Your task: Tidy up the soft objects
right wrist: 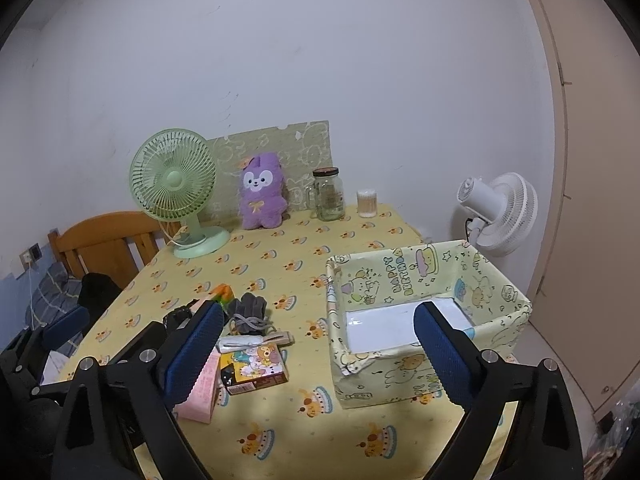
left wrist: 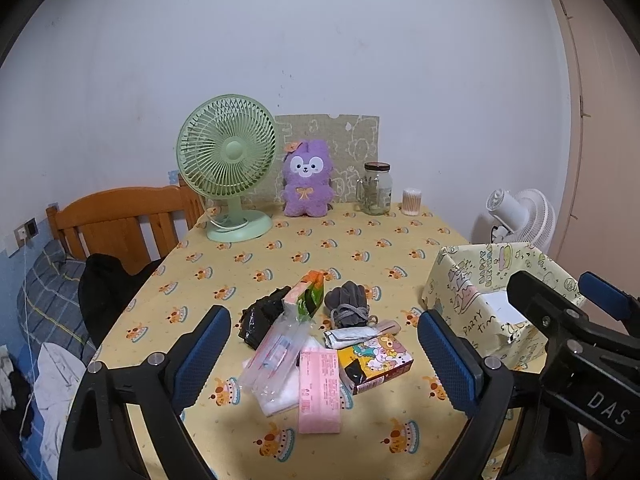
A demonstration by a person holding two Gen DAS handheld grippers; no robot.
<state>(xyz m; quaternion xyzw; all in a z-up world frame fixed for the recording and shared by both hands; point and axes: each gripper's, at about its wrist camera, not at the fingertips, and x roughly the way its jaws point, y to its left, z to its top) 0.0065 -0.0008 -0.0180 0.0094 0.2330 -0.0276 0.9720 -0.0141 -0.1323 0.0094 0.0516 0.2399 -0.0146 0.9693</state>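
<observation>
Between the fingers of your left gripper (left wrist: 324,354) lies the whole heap you have to sort, and both tools hang spread wide and empty above the table (left wrist: 400,248). Your right gripper (right wrist: 320,354) is also released, with the paper-covered box (right wrist: 500,322) sitting just under its right finger; the box looks empty apart from a white sheet on its floor.

Trouble will likely come from the overlaps. A clear plastic packet (left wrist: 276,354) lies on top of the pink tissue pack (left wrist: 320,390), so a pinch on either may drag the other along or let the slick film slide free. Beyond those, the grey gloves (left wrist: 346,304) are tied with a loose cord that trails toward the folded white cloth (left wrist: 352,336); lift one glove and the cord could snag that cloth or the cartoon carton (left wrist: 376,362) touching it. That carton looks rigid, so I judge it may not belong with the soft things at all. To the left of the gloves, the green-orange pouch (left wrist: 306,296) leans on the black crumpled bag (left wrist: 262,316) and would probably tip if the bag goes first.

Your two tools sit close side by side, so reaching both into the pile at once risks a knock. The box wall looks like thin paper and could buckle if a finger clips it.
</observation>
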